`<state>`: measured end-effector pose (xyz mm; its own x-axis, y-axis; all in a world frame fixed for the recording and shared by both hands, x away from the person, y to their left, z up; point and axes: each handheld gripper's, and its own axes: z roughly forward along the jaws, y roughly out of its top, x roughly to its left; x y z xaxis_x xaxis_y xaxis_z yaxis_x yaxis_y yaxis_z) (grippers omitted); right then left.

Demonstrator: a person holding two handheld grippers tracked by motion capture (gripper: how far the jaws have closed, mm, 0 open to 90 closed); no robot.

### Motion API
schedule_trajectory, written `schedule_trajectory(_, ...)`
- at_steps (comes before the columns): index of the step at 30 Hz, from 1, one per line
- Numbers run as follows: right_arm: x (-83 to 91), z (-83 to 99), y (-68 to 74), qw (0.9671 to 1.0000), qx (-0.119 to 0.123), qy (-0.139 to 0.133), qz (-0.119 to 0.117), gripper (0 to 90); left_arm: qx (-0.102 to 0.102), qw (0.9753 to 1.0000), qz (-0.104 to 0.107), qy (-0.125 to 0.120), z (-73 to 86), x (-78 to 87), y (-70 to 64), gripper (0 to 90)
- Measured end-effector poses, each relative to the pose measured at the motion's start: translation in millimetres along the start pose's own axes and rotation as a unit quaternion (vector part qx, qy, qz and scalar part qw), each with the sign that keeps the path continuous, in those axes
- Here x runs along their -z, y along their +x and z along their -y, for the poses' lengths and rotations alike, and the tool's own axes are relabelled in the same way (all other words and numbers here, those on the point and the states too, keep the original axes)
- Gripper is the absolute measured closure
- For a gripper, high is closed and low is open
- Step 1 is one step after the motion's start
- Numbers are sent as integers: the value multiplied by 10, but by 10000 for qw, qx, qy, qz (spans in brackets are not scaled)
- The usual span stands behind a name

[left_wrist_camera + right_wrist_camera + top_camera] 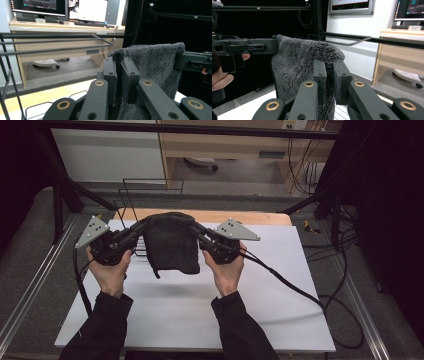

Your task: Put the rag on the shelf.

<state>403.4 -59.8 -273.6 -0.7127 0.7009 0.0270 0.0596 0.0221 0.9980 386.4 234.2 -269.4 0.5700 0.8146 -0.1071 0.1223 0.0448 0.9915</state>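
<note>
A: Where's the towel (170, 245)?

B: Hanging in the air over the white table (200, 315), in front of the wire rack (150, 190).

A: Grippers?

B: Left gripper (119, 75) is clamped on the towel's left top corner, right gripper (329, 77) on its right top corner. Top edge is stretched between them, the rest drooping.

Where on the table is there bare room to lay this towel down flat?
The white table top is bare between the forearms and out to its right edge. The back left is crowded: the black wire rack stands just behind the hanging grey towel.
</note>
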Motion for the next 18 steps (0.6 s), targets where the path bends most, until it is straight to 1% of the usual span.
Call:
schedule_trajectory(4, -44, -51, 9, 10000, 17, -56, 30, 827, 30, 10000, -29, -81, -55, -1, 40, 829)
schedule_trajectory(9, -104, -152, 19, 9998, 78, -152, 57, 828, 46, 9996, -62, -262, -137, 1, 84, 830)
schedule_trajectory(10, -123, -197, 25, 9997, 84, -207, 58, 828, 49, 9995, -77, -315, -154, 1, 87, 829)
schedule_trajectory(13, -142, -241, 29, 9996, 100, -255, 74, 828, 40, 9992, -108, -387, -212, -2, 97, 830)
schedule_trajectory(16, -182, -329, 30, 9992, 141, -369, 92, 828, 47, 9989, -125, -451, -278, -7, 112, 830)
schedule_trajectory(18, -192, -350, 27, 9990, 130, -412, 90, 828, 51, 9986, -133, -504, -327, -8, 126, 830)
